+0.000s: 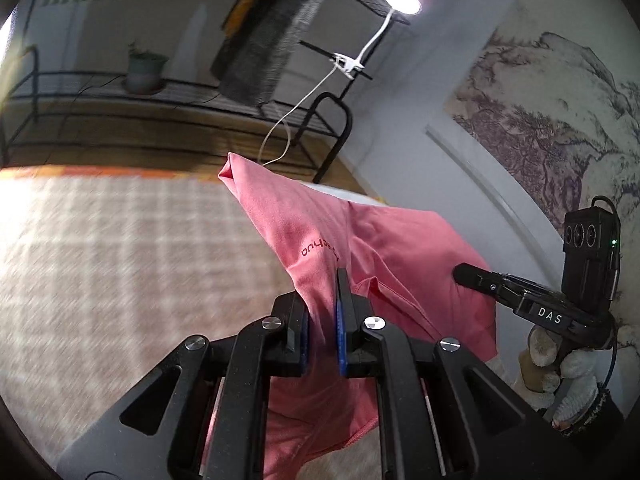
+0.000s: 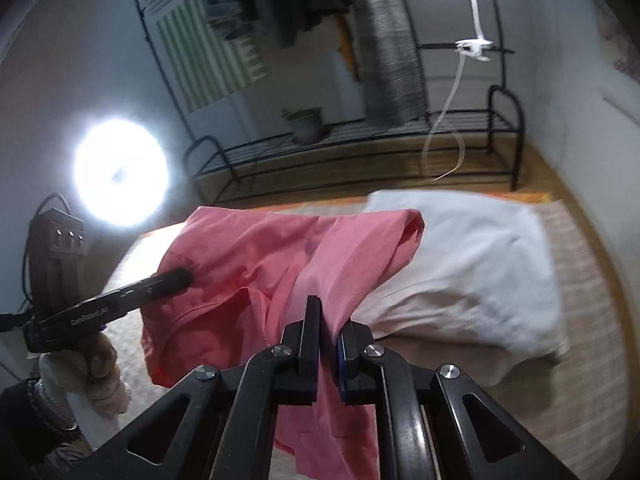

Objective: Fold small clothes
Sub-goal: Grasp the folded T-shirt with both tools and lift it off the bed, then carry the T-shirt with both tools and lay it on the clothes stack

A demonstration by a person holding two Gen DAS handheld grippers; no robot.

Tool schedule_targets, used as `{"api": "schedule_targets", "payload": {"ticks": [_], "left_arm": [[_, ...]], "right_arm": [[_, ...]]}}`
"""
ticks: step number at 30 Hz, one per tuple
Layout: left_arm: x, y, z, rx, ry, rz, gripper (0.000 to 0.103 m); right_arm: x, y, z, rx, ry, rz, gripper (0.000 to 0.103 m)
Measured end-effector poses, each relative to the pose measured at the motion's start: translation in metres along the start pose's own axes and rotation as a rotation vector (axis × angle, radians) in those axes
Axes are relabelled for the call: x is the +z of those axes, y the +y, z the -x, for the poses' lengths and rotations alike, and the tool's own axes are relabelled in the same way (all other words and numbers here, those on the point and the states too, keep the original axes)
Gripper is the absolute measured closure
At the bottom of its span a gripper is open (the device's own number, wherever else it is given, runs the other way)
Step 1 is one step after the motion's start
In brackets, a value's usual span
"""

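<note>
Pink garment [image 1: 384, 248] aloft, pinched between left gripper [image 1: 323, 300] and right gripper [image 2: 329, 320], white cloth [image 2: 472, 264] far right

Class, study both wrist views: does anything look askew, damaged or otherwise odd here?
Nothing looks damaged or spilled. The pink garment hangs bunched and creased between the left tool and right tool, both shut on it. A white cloth lies rumpled on the surface behind.

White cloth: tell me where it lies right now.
In the right wrist view the white cloth lies on the checked mat, right of the pink shirt and in front of the black rack.
</note>
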State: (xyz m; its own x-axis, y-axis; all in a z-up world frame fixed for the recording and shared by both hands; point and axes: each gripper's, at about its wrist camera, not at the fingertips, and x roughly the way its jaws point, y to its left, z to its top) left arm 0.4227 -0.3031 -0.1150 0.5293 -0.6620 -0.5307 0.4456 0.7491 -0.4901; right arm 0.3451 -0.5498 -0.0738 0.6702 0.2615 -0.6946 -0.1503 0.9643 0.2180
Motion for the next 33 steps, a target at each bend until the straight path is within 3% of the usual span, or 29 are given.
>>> {"api": "schedule_targets", "payload": {"ticks": [10, 17, 26, 29, 31, 33], "left_arm": [[0.040, -0.045, -0.085, -0.002, -0.026, -0.054, 0.095], [0.046, -0.054, -0.133, 0.037, -0.010, -0.064, 0.095], [0.041, -0.048, -0.166, 0.152, 0.051, -0.092, 0.094], [0.041, -0.046, -0.164, 0.224, 0.058, -0.112, 0.092], [0.041, -0.042, -0.161, 0.229, 0.067, -0.101, 0.083], [0.042, -0.039, -0.153, 0.231, 0.055, -0.095, 0.076]], "right_arm": [[0.053, -0.081, 0.008, -0.197, -0.056, 0.023, 0.099], [0.069, -0.127, -0.007, -0.263, -0.074, -0.002, 0.099], [0.067, -0.151, -0.043, -0.301, -0.019, -0.010, 0.099], [0.064, -0.157, -0.052, -0.328, 0.013, -0.012, 0.099], [0.061, -0.161, -0.057, -0.375, 0.041, -0.022, 0.093], [0.058, -0.165, -0.058, -0.395, 0.060, -0.037, 0.078]]}}
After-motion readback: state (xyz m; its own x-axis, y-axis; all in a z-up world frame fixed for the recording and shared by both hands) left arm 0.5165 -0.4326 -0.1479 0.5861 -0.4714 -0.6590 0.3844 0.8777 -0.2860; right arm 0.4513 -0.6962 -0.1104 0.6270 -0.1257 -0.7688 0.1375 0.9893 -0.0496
